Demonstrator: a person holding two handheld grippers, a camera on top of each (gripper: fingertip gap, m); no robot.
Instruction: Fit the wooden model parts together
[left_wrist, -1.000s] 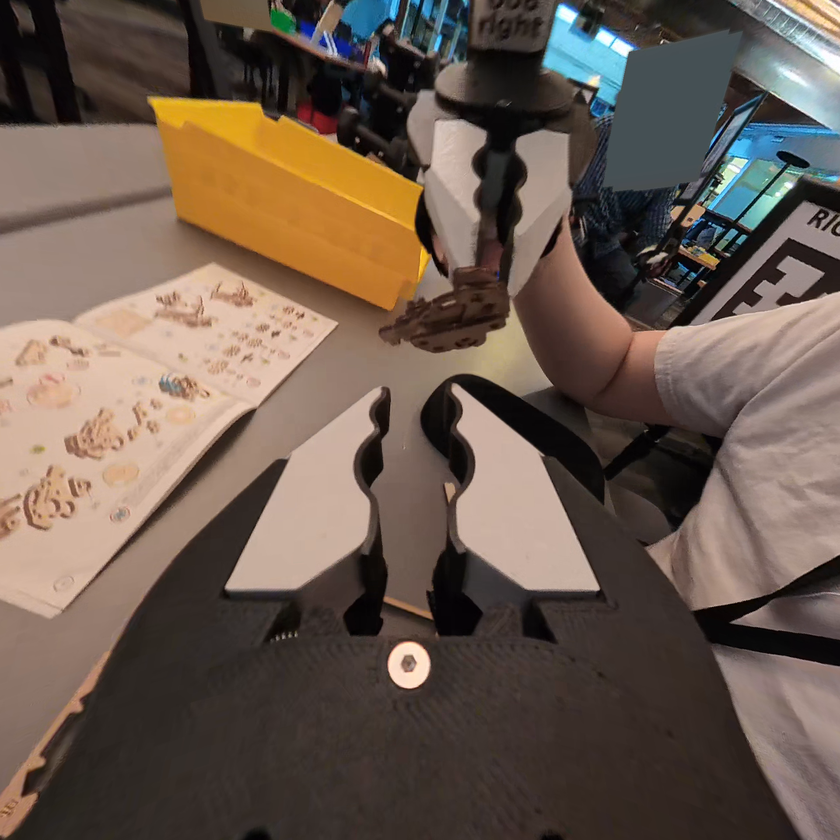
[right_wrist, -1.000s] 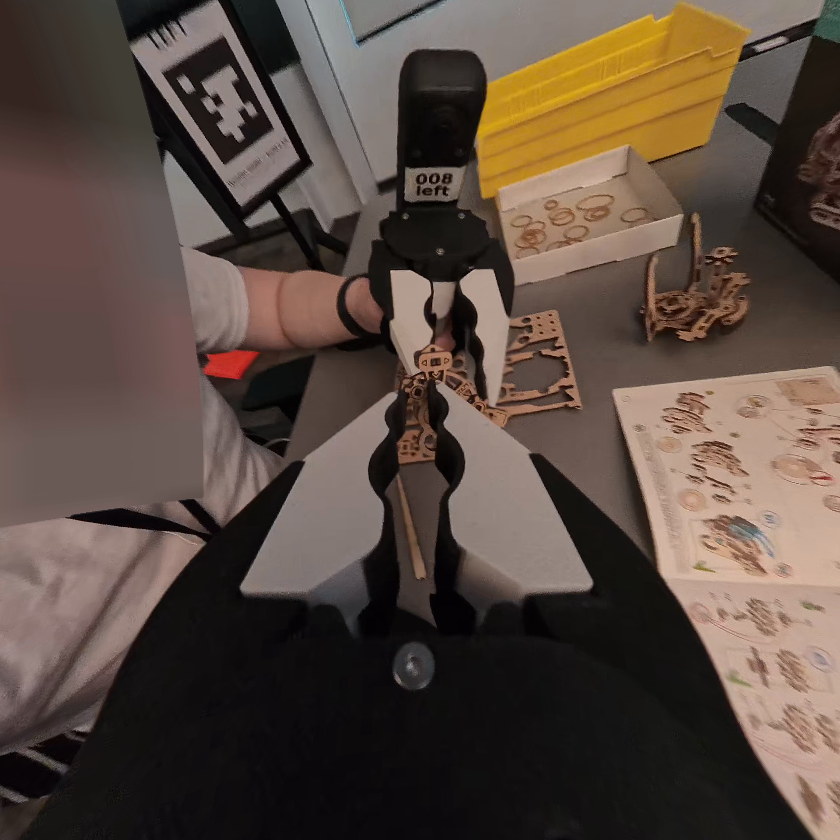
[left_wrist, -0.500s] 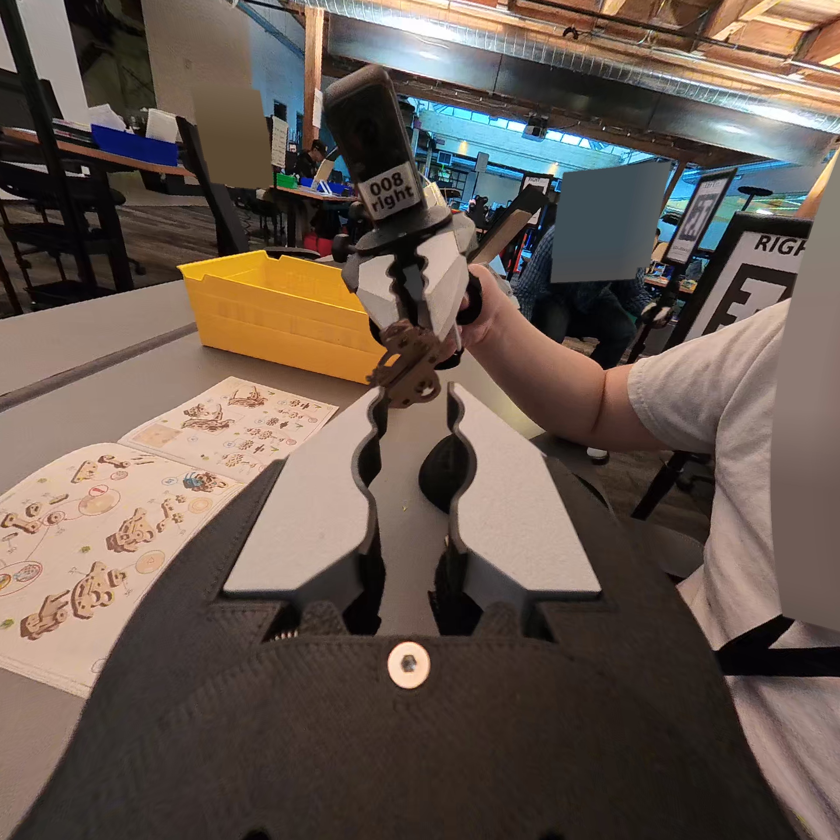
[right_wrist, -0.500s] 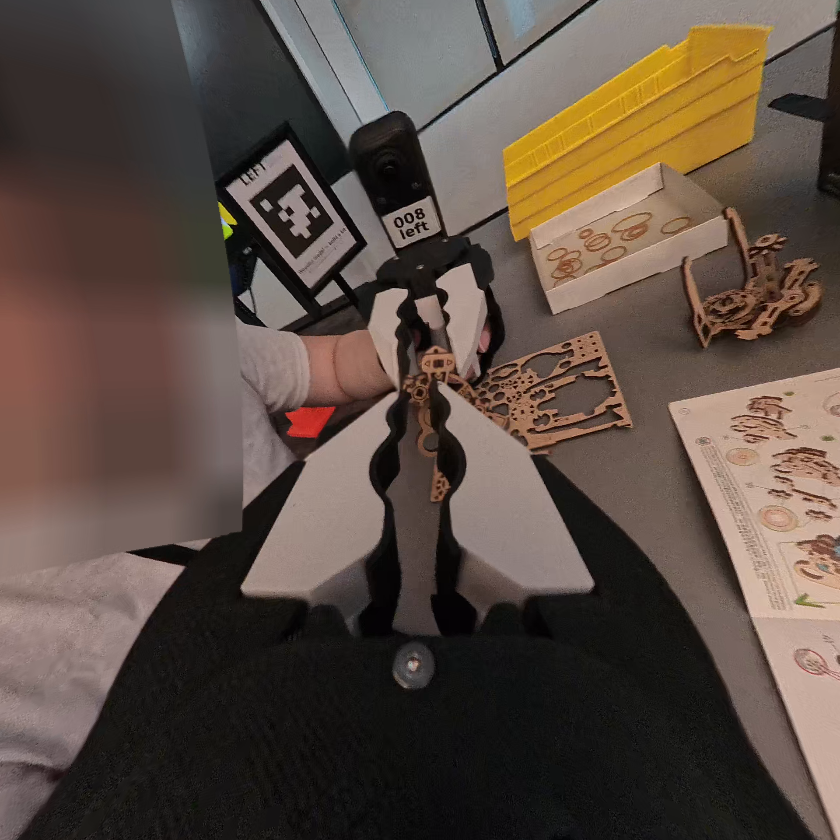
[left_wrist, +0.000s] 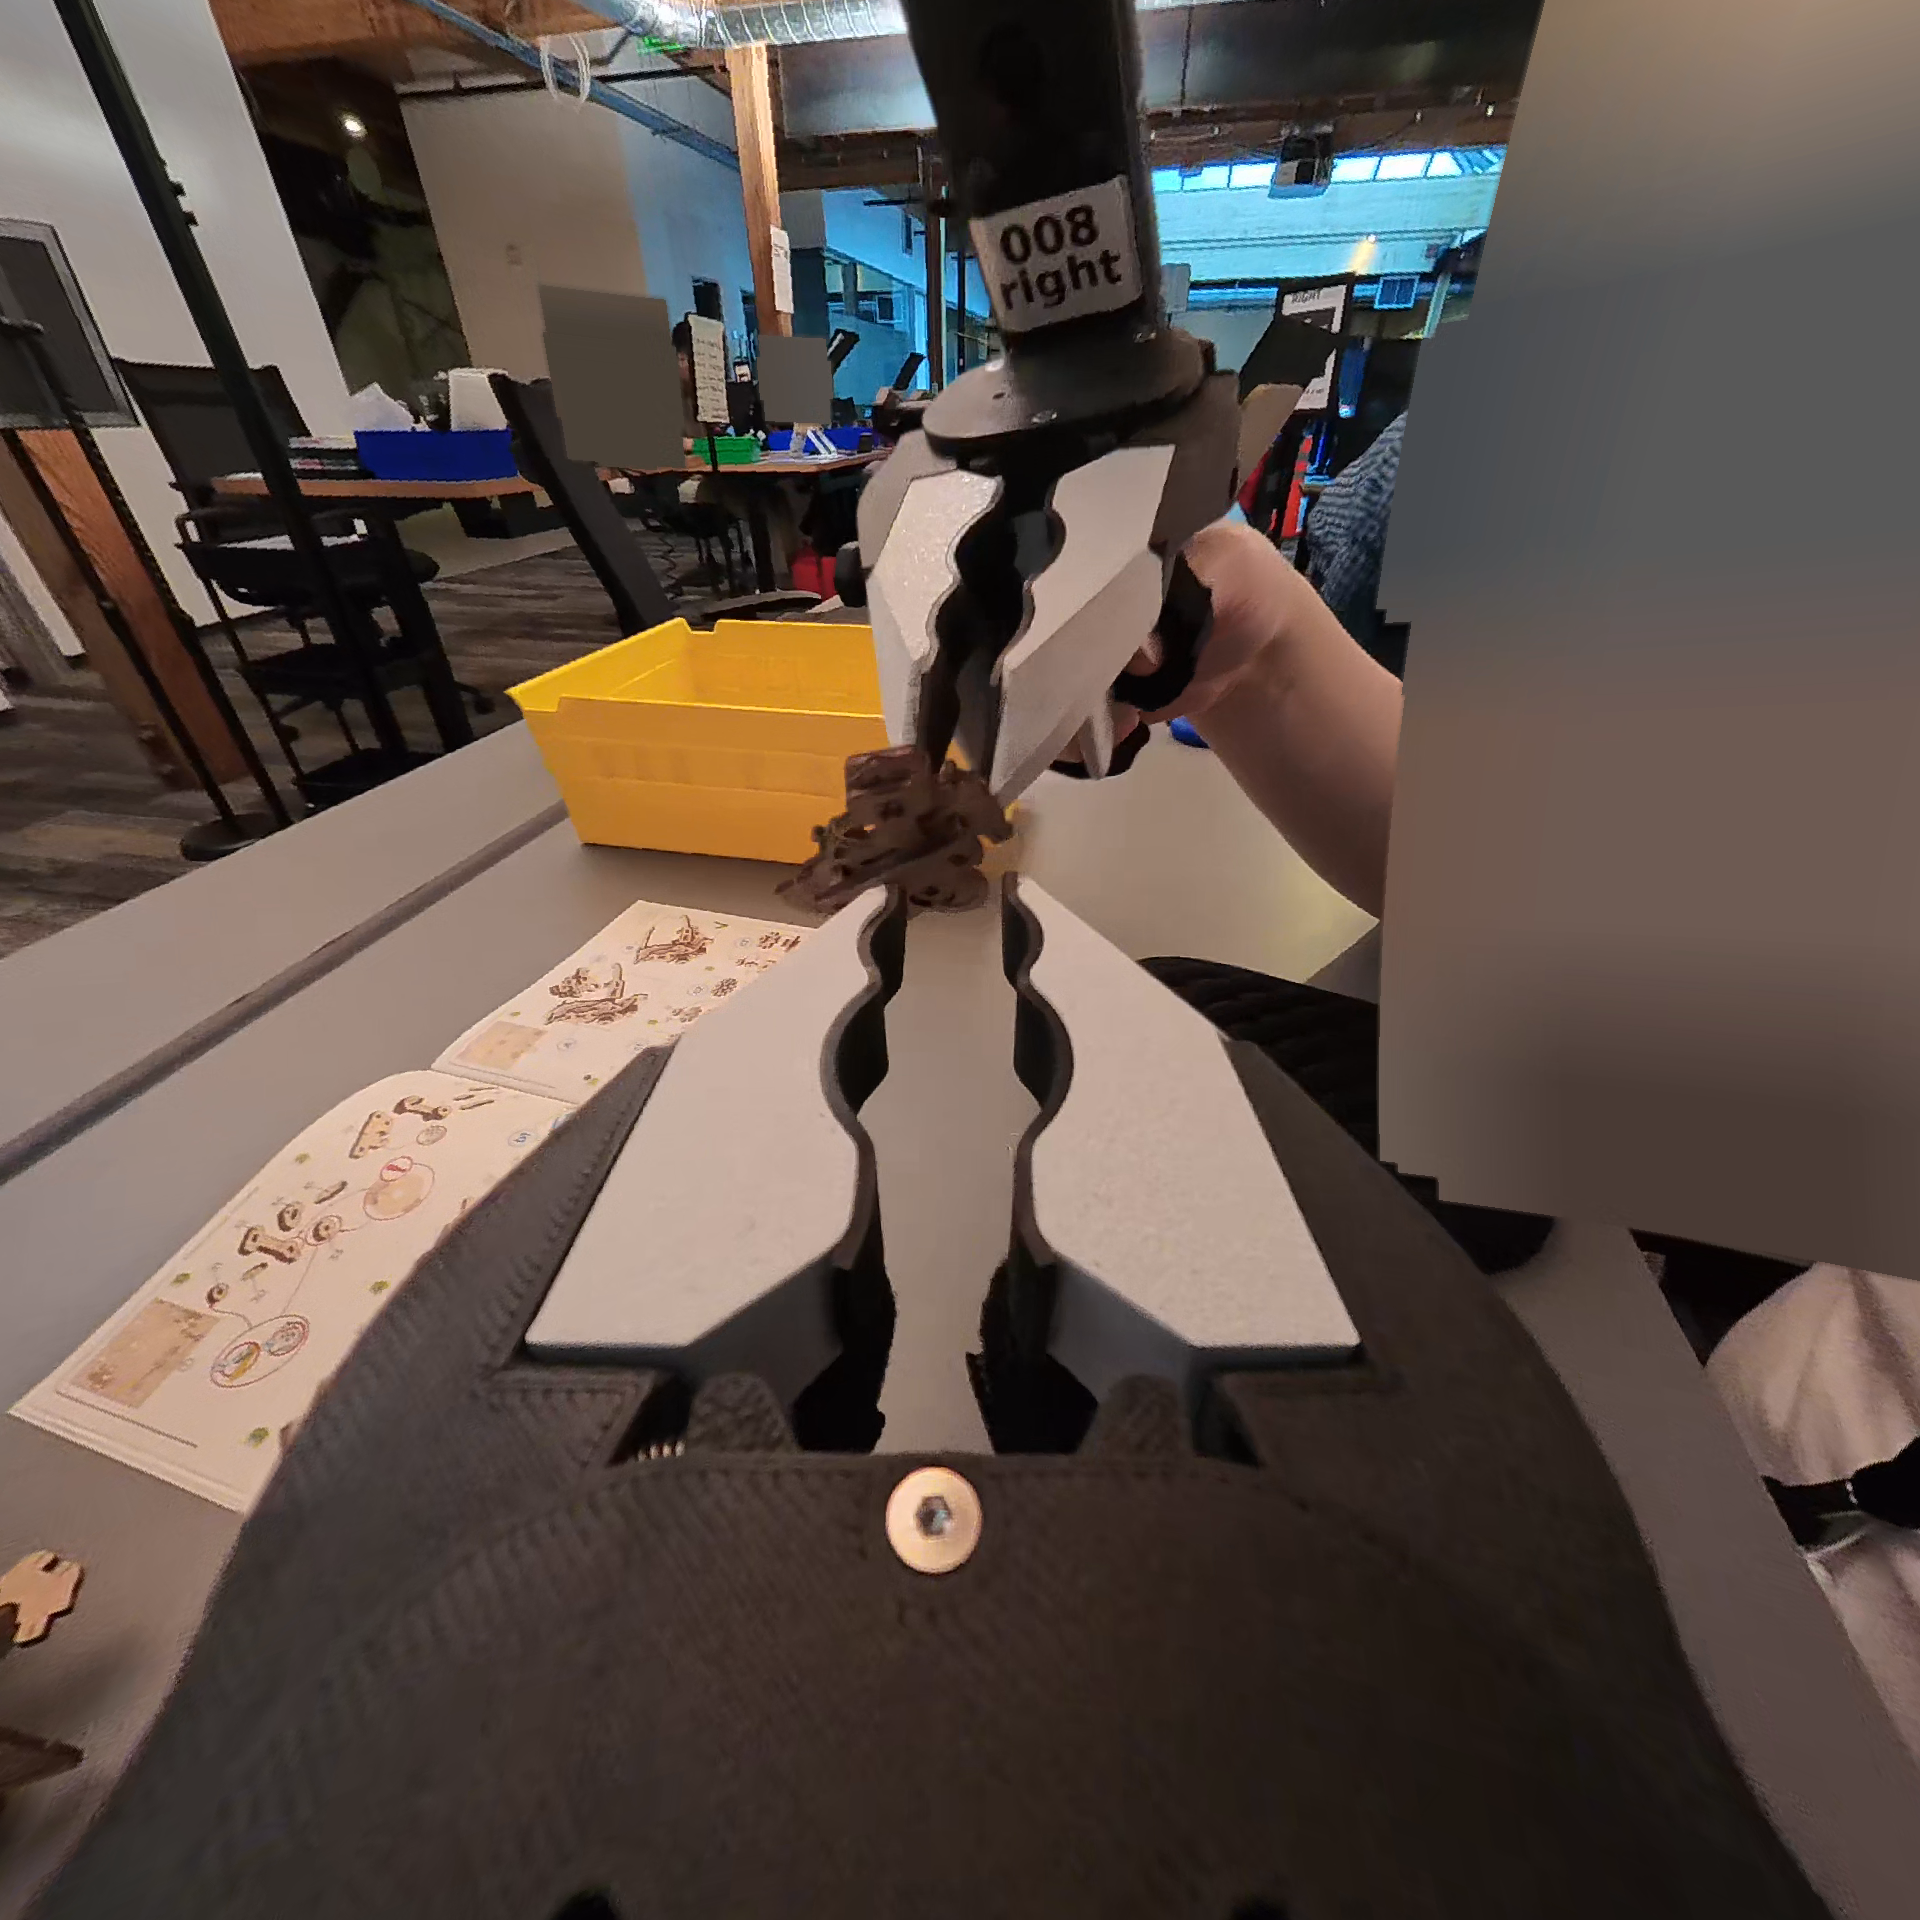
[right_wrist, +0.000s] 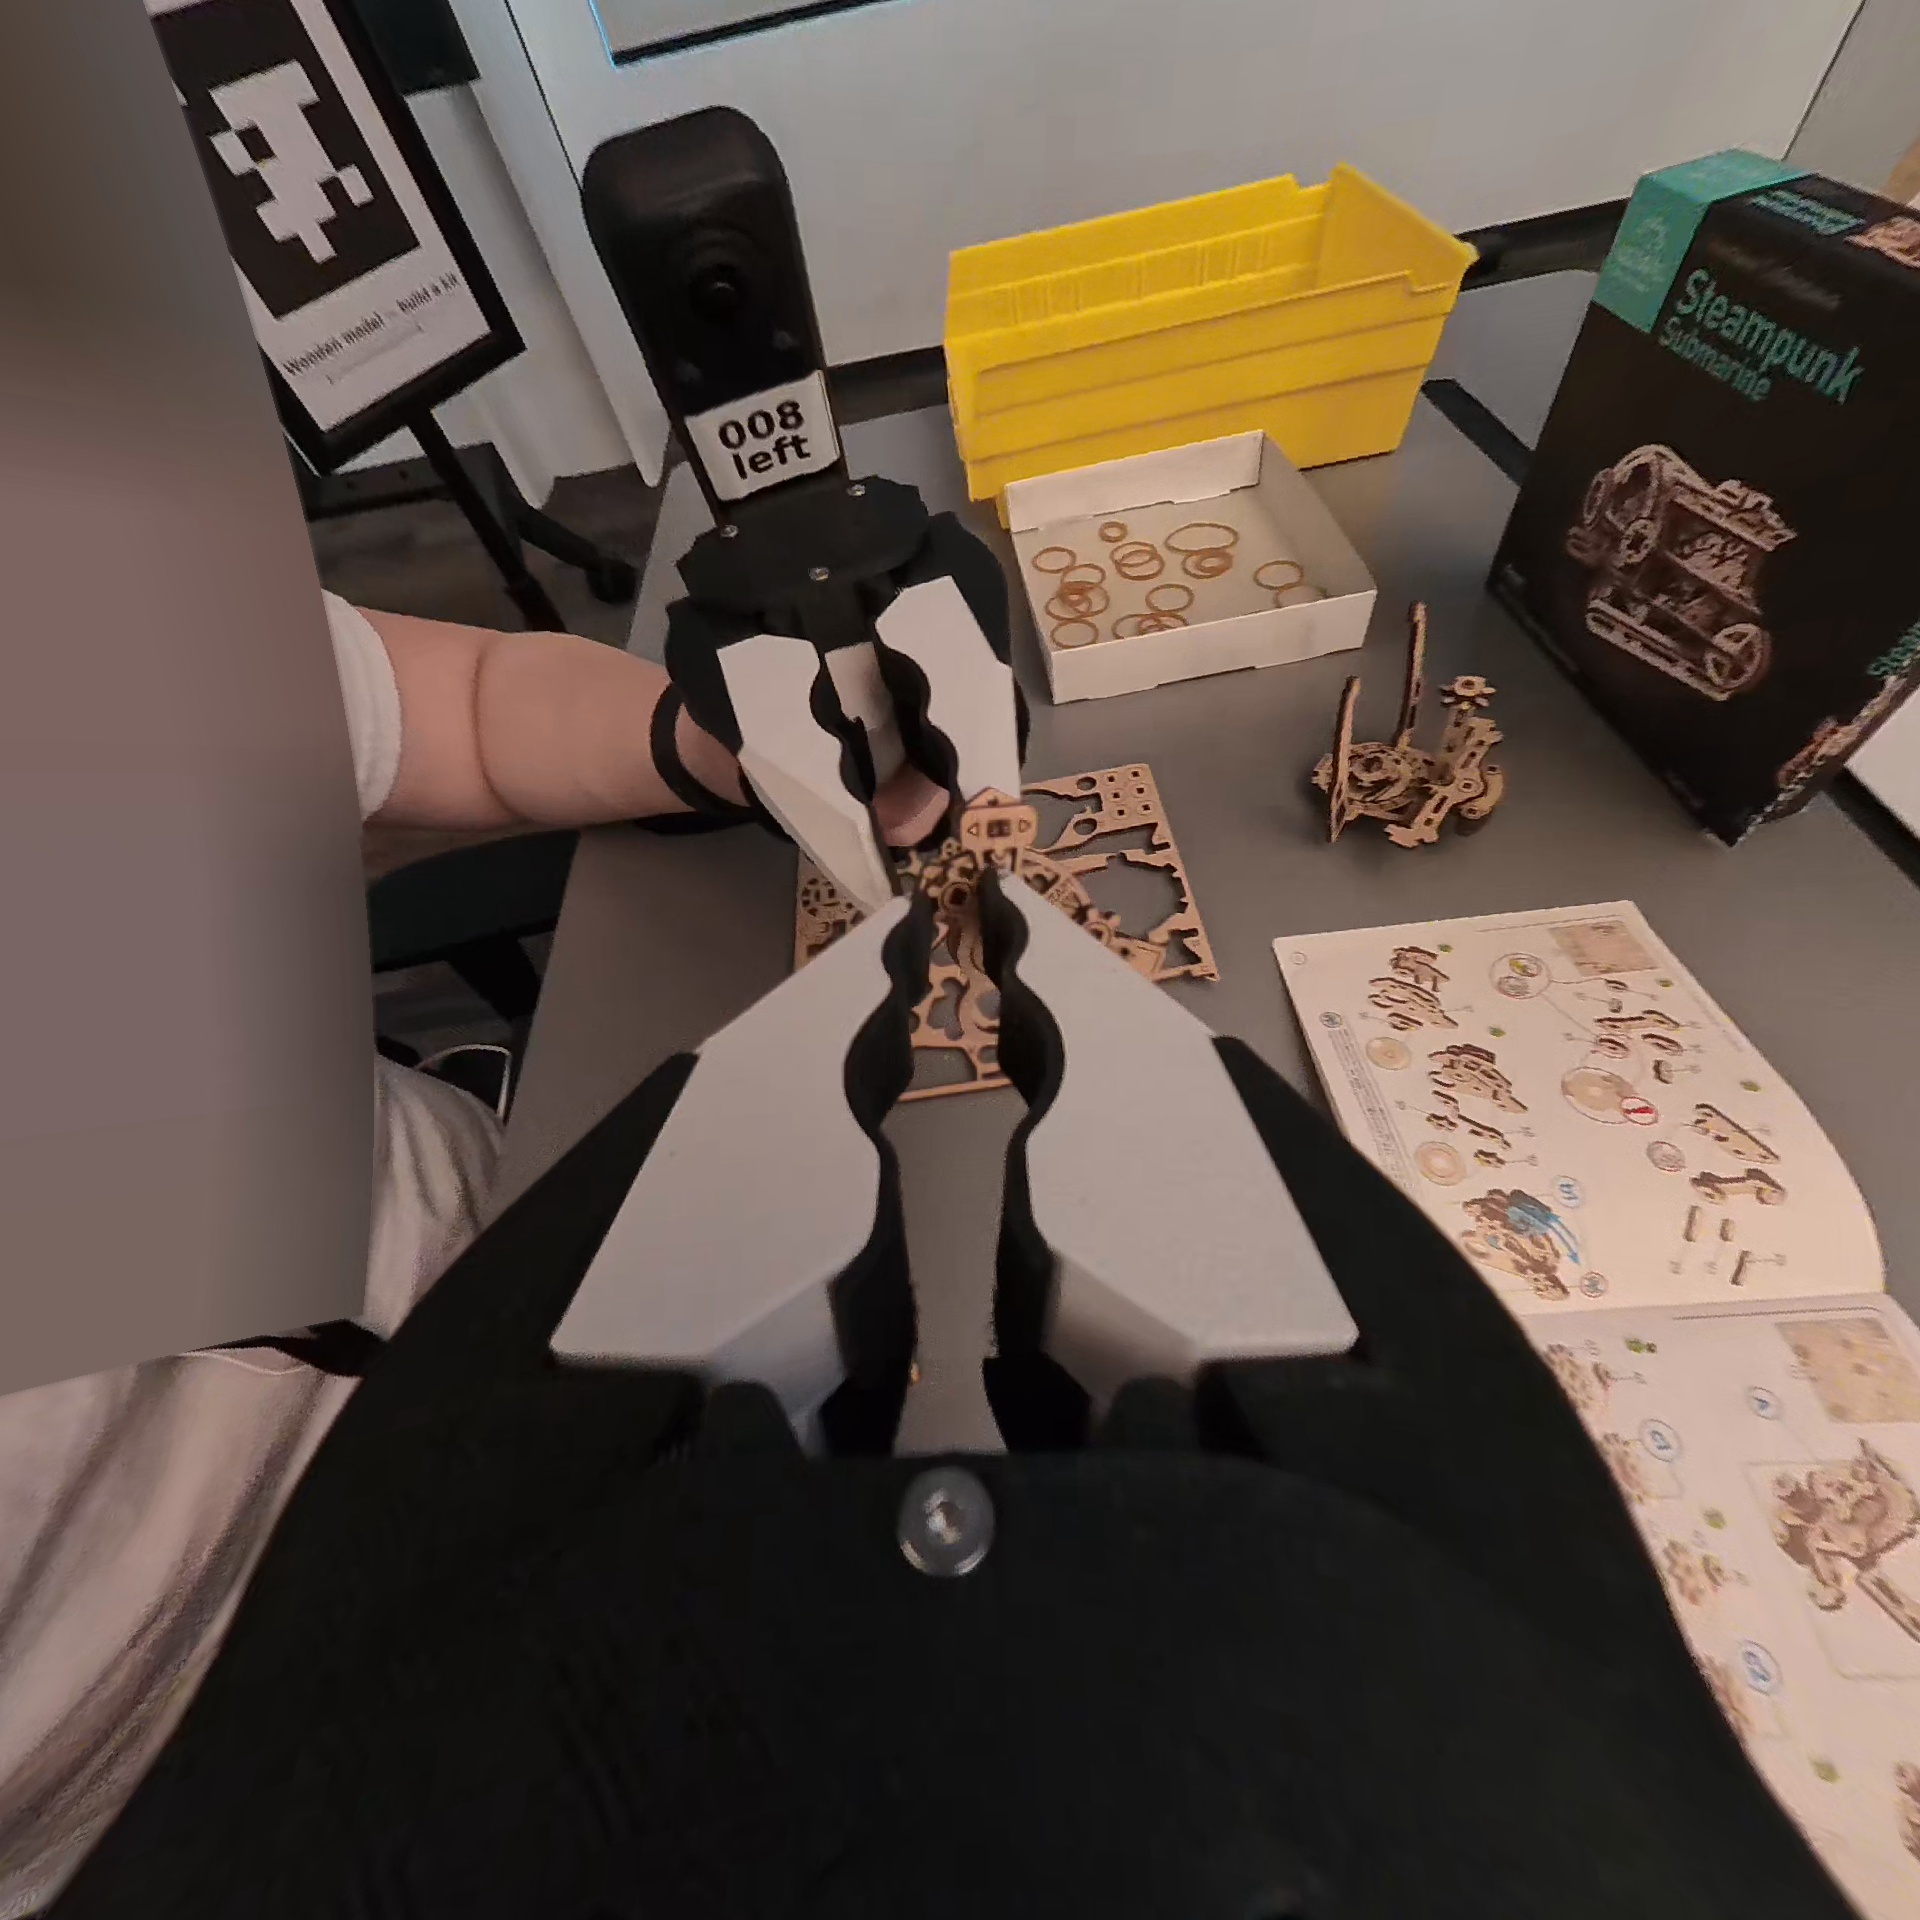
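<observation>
My right gripper (right_wrist: 951, 894) is shut on a small brown wooden sub-assembly (right_wrist: 995, 828) and holds it in the air above the table. In the left wrist view the right gripper (left_wrist: 961, 769) comes down from above with the sub-assembly (left_wrist: 904, 831) hanging from its tips. My left gripper (left_wrist: 948, 904) is open, its jaws a little apart. Its tips sit just under the sub-assembly, and the left fingertip (left_wrist: 883, 914) touches it or nearly does. In the right wrist view the left gripper (right_wrist: 925, 842) faces mine, tip to tip.
On the grey table lie a punched wooden part sheet (right_wrist: 1132, 894), a part-built wooden model (right_wrist: 1403, 769), a white tray (right_wrist: 1195, 665) of rubber rings, a yellow bin (right_wrist: 1195, 343), the dark kit box (right_wrist: 1704, 499) and an open instruction booklet (right_wrist: 1558, 1101). The person's arm is at the left. My two grippers' fingertips are within a few centimetres of each other.
Both grippers have risen and tilted up. The right gripper has brought the sub-assembly closer, from well clear of the left gripper's tips to right at them.
</observation>
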